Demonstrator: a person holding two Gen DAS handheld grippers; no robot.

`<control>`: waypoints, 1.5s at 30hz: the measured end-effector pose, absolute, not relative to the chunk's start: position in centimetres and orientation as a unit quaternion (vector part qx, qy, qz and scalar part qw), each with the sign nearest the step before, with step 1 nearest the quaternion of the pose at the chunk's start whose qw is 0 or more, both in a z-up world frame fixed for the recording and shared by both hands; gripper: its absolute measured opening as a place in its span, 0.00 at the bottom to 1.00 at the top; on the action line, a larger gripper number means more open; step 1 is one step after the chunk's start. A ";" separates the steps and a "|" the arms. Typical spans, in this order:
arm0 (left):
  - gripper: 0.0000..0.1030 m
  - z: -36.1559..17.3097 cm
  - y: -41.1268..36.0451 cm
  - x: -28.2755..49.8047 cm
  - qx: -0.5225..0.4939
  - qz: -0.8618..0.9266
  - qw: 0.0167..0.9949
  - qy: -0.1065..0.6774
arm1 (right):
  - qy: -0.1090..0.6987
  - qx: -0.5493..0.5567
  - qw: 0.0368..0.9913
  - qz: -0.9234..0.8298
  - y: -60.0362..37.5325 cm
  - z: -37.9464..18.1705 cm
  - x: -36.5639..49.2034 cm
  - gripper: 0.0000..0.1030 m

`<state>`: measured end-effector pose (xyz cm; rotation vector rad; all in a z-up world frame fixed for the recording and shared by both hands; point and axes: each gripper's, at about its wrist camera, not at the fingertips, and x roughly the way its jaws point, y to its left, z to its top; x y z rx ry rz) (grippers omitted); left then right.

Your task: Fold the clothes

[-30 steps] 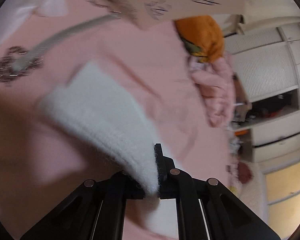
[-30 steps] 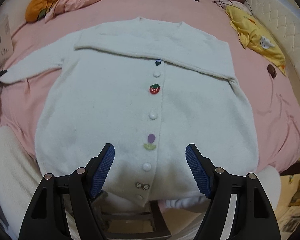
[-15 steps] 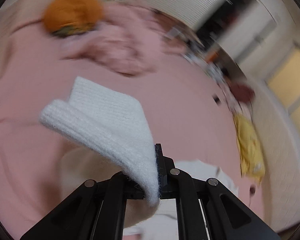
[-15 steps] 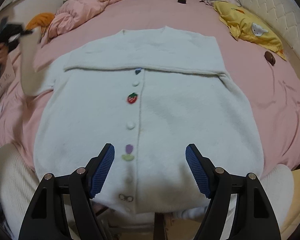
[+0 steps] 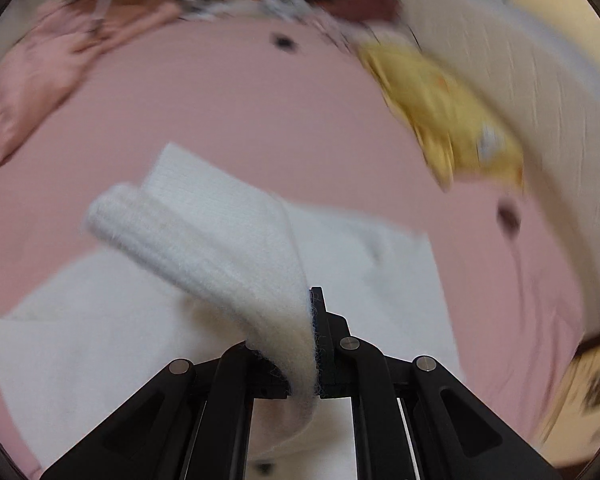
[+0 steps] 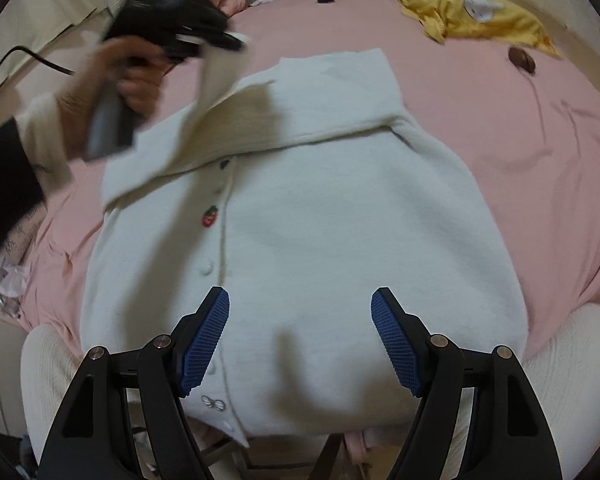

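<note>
A white knit cardigan (image 6: pixel 320 216) with decorative buttons lies face up on the pink bed (image 6: pixel 500 128). One sleeve lies folded across its chest. My left gripper (image 5: pixel 306 344) is shut on the cuff of the other sleeve (image 5: pixel 204 232) and holds it in the air above the cardigan's upper left; it also shows in the right wrist view (image 6: pixel 220 46). My right gripper (image 6: pixel 300 332) is open and empty, hovering over the cardigan's lower hem.
A yellow garment (image 6: pixel 472 12) lies at the far right of the bed, a small dark object (image 6: pixel 522 60) beside it. Pink bedding (image 5: pixel 40 80) is bunched at the far left. Clutter lines the far edge. My knees (image 6: pixel 572 360) are at the near edge.
My left gripper has lifted the sleeve cuff off the bed and carried it right, over the cardigan's body. My right gripper stays open, roughly in place.
</note>
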<state>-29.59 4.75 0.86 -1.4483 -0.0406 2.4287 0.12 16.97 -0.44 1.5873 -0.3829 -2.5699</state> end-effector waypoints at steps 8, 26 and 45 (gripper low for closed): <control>0.07 -7.6 16.4 -22.8 -0.434 0.796 0.111 0.406 | -0.162 0.539 0.032 -0.826 20.3 -2.6 -0.2 0.72; 0.69 0.3 -9.1 -20.8 -0.516 0.851 0.080 -0.058 | -0.337 0.415 0.158 -0.830 28.3 0.5 -12.0 0.72; 0.75 -4.7 -17.7 -21.5 -0.523 0.841 0.045 -0.132 | -0.329 0.513 0.204 -0.766 26.3 -5.4 -27.7 0.10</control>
